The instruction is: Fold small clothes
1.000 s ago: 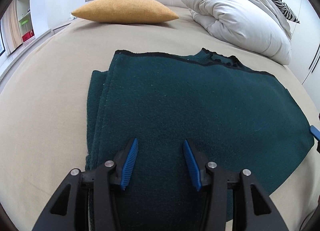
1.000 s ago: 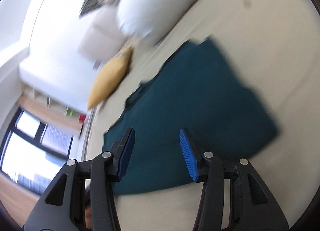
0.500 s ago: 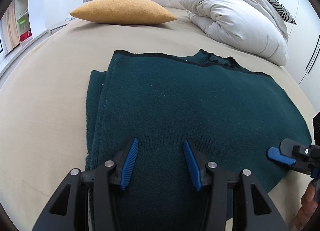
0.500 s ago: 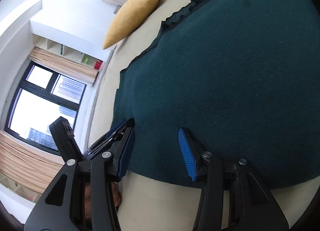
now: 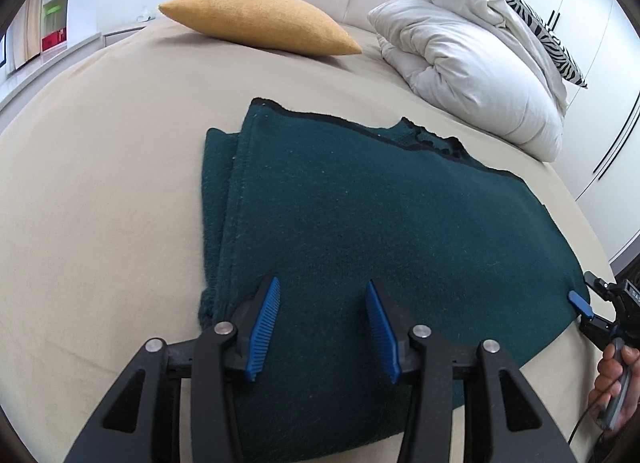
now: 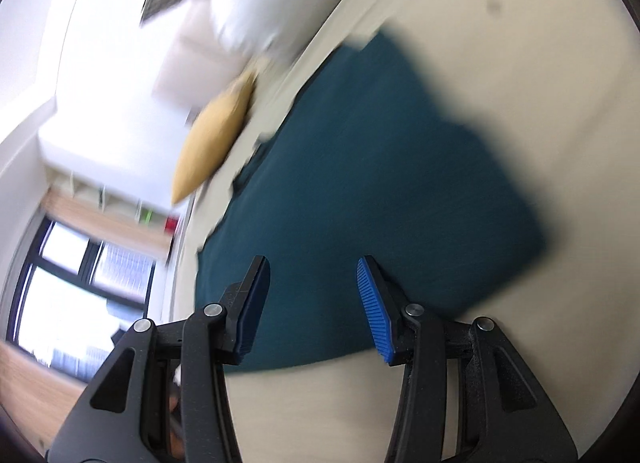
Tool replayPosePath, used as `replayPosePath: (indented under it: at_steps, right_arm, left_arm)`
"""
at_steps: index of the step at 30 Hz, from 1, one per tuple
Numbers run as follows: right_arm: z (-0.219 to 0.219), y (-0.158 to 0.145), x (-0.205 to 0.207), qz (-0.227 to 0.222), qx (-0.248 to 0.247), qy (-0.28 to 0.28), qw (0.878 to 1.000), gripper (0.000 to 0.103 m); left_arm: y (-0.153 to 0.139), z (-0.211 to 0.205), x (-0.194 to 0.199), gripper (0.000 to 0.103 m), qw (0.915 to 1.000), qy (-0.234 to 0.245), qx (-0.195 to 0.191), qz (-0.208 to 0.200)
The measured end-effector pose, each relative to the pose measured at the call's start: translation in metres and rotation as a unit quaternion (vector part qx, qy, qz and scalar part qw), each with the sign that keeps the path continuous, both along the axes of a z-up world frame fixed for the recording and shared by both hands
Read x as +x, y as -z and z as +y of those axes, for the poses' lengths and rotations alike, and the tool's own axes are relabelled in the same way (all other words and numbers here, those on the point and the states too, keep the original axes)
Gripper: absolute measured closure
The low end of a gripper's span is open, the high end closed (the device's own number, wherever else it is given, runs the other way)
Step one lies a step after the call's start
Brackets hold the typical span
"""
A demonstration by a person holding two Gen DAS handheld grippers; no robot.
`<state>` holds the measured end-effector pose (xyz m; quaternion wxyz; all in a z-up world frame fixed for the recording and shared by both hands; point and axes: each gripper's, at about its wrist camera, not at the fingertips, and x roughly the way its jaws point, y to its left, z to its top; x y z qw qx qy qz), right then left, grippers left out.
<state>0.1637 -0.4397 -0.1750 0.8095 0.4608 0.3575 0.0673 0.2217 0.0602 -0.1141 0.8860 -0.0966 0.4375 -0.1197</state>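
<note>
We see a dark green sweater lying flat on the bed, folded along its left side. Beyond it sit a yellow cushion and a white duvet, both well apart from it. Our left gripper hangs spread wide over the sweater's near edge, holding nothing. Our right gripper is likewise wide and empty; its view is blurred. Bare sheet surrounds the sweater.
</note>
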Motion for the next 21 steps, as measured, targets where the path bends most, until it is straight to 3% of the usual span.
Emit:
replayPosePath:
  at_steps: [2, 6, 7, 8, 13, 19, 21]
  right_arm:
    - [-0.029, 0.000, -0.017, -0.004, 0.017, 0.038, 0.999, 0.060]
    - [-0.059, -0.015, -0.053, -0.008, -0.011, 0.113, 0.993, 0.057]
    - [-0.060, -0.021, -0.061, -0.007, -0.029, 0.127, 0.991, 0.057]
    - [-0.065, -0.023, -0.068, -0.011, -0.032, 0.131, 0.991, 0.057]
    - [-0.061, -0.054, -0.078, -0.033, -0.036, 0.104, 0.993, 0.057]
    - [-0.009, -0.076, -0.047, -0.037, -0.030, 0.021, 0.999, 0.055]
    - [0.009, -0.078, -0.036, -0.035, -0.035, -0.003, 0.999, 0.055]
  left_arm:
    - [-0.002, 0.005, -0.001, 0.058, 0.9999, -0.002, -0.012, 0.003]
    - [-0.015, 0.031, -0.013, 0.059, 0.9978, -0.039, -0.053, -0.001]
    - [-0.018, 0.043, -0.018, 0.057, 0.9961, -0.055, -0.070, -0.005]
    - [-0.020, 0.050, -0.022, 0.049, 0.9947, -0.072, -0.073, -0.005]
    - [-0.015, 0.098, -0.029, 0.041, 0.9785, -0.143, -0.148, 0.019]
    - [0.004, 0.099, -0.021, 0.038, 0.9702, -0.138, -0.187, 0.067]
    - [0.006, 0.100, -0.017, 0.032, 0.9665, -0.140, -0.203, 0.072]
